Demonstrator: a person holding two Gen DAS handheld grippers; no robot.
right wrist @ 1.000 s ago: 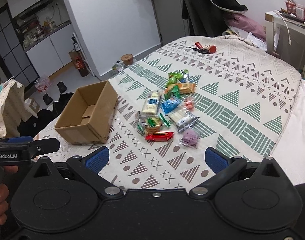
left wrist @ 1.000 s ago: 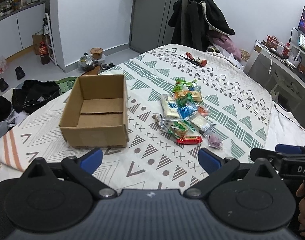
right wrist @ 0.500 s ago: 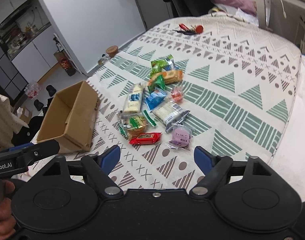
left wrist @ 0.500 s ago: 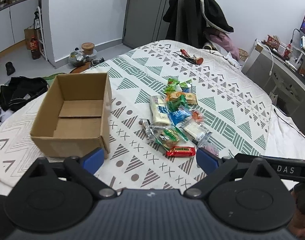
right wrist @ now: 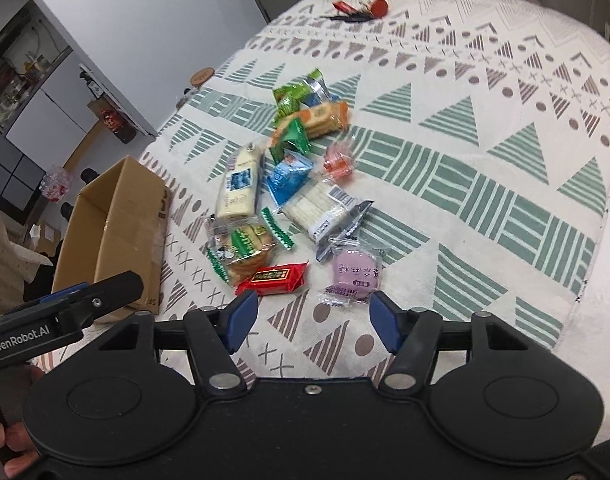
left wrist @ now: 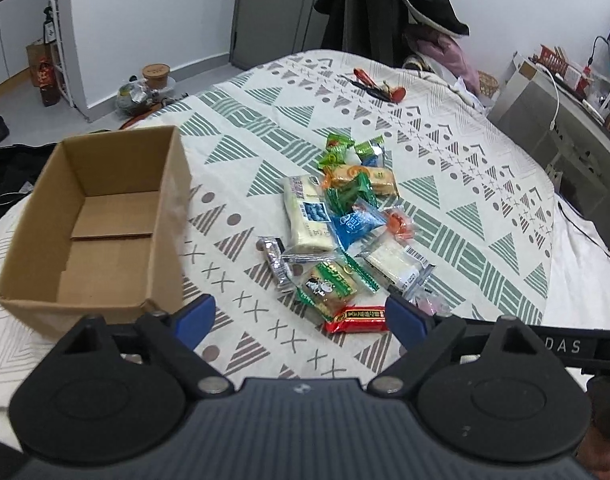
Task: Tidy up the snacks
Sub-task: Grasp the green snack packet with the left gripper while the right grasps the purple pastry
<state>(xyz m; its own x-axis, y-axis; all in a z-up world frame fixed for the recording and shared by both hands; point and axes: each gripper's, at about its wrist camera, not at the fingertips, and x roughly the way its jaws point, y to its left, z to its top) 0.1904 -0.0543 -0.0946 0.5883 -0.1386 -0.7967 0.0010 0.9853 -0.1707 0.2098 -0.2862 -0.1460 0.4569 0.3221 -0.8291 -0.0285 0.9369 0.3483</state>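
An empty brown cardboard box point(left wrist: 93, 220) point(right wrist: 113, 232) stands on the patterned bedspread point(left wrist: 445, 168), left of a pile of wrapped snacks point(left wrist: 345, 232) point(right wrist: 289, 184). Nearest me lie a red bar point(left wrist: 361, 319) point(right wrist: 275, 279) and a round purple snack point(right wrist: 355, 274) in clear wrap. My left gripper point(left wrist: 301, 320) hovers over the pile's near edge, its jaws closing a little with nothing pressed between them. Just short of the purple snack, my right gripper point(right wrist: 313, 320) is also closing, and its pads touch nothing.
Keys with red tags point(left wrist: 379, 88) point(right wrist: 357, 10) lie at the bed's far end. A dark coat hangs on a chair point(left wrist: 389, 8) beyond. A desk point(left wrist: 545, 92) stands right of the bed. Bottles and clutter point(left wrist: 145, 88) sit on the floor at left.
Both grippers have come forward and down toward the snack pile, which now looks larger. The right jaws have narrowed markedly, the left jaws slightly.
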